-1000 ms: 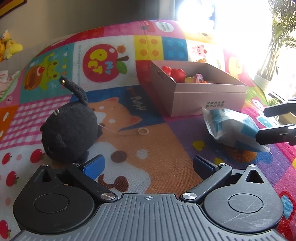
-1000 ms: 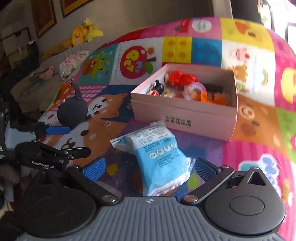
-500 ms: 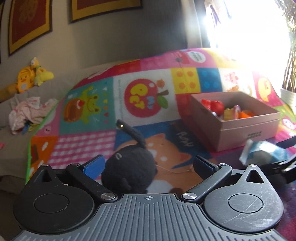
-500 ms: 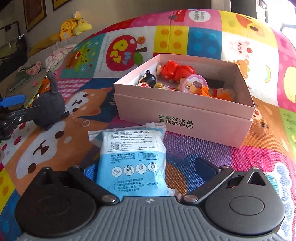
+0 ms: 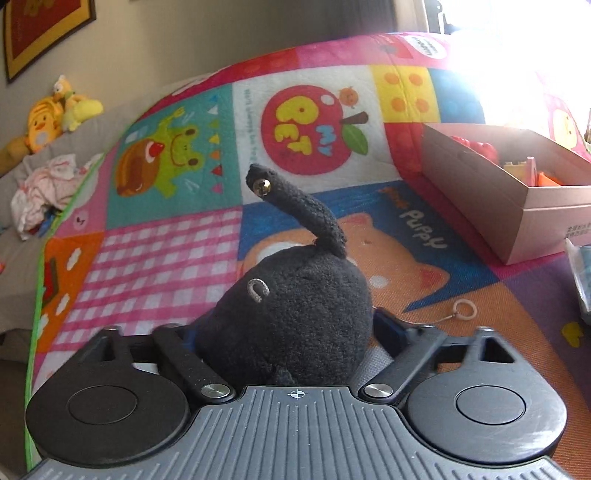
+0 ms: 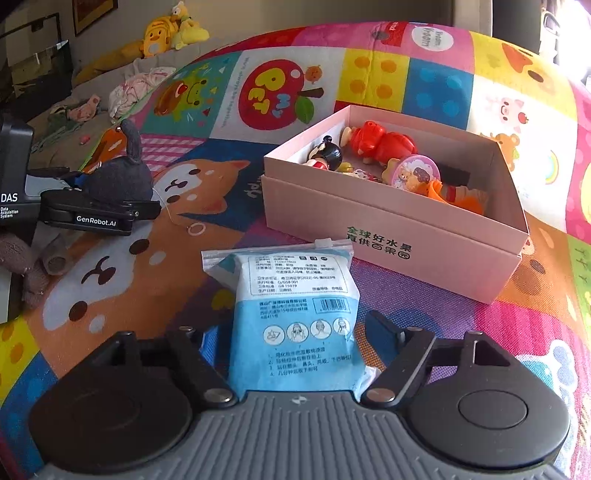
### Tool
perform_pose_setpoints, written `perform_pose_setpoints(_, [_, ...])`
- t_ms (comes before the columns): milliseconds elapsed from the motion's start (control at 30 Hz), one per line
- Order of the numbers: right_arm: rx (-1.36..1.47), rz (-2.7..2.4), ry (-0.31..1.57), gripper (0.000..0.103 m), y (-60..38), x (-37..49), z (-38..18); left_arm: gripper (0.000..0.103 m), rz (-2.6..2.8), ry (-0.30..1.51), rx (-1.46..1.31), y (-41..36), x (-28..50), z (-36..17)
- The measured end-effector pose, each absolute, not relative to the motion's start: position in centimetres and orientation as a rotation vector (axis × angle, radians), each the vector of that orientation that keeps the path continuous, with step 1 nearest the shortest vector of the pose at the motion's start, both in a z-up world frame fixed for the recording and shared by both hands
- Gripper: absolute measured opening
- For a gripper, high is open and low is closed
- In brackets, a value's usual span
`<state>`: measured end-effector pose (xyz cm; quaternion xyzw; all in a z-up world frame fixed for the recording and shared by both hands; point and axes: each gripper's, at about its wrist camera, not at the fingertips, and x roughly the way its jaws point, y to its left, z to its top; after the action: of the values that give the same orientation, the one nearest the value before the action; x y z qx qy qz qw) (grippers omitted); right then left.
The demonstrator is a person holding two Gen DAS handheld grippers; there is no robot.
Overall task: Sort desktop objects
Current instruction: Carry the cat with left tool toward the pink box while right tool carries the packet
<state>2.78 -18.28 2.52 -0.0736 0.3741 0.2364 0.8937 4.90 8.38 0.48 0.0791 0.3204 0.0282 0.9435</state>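
- The left gripper [image 5: 284,328] has a black plush toy [image 5: 291,317] between its fingers [image 5: 388,325]. The fingers are closing, one on each side of the toy, and they look like they touch its fur.
- The toy sits on a bright play mat [image 5: 166,251]. Its knitted tail [image 5: 299,206] sticks up toward 11 o'clock.
- A thin string with a little white ring [image 5: 464,309] lies on the mat at 3 o'clock from the toy.
- The right gripper [image 6: 291,332] has a blue and white packet [image 6: 295,314] between its fingers [image 6: 384,328]. These fingers are closing too. I cannot tell if they press on the packet yet.
- The packet lies flat on the mat, with its zip end pointing to 12 o'clock.
- A pink box [image 6: 391,236] sits just past the packet, at 1 o'clock from it. It is open on top.
- In the box are a red toy [image 6: 380,142], a small doll with black hair [image 6: 328,151], a round pink case [image 6: 415,177] and something orange [image 6: 458,195].
- In the right view, the left gripper [image 6: 107,206] and the black toy [image 6: 118,177] are at 10 o'clock, well apart from the packet.
- Yellow plush toys [image 6: 170,31] lie far back, off the mat.
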Motion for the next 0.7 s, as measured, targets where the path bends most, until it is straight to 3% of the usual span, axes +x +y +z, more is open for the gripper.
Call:
perform_pose_setpoints(200, [-0.156, 0.505, 0.789, 0.074, -17.3, 3.0, 2.4, 0.081, 0.048, 0.661, 0.147, 8.4, 4.3, 1.0])
perform_pose_setpoints(267, [-0.163, 0.512, 0.802, 0.056, -17.4, 2.7, 2.6, 0.081, 0.026, 0.658, 0.160, 7.8, 3.3, 1.3])
perform_pose_setpoints(500, [-0.125, 0.554, 0.846, 0.054, -19.9, -0.5, 3.7, 0.081, -0.173, 0.675, 0.197, 3.0, -1.7, 3.1])
perform_pose_setpoints(700, [-0.061, 0.483, 0.698, 0.054, -24.9, -3.8, 8.2, 0.081, -0.321, 0.597, 0.187, -2.2, -1.8, 7.2])
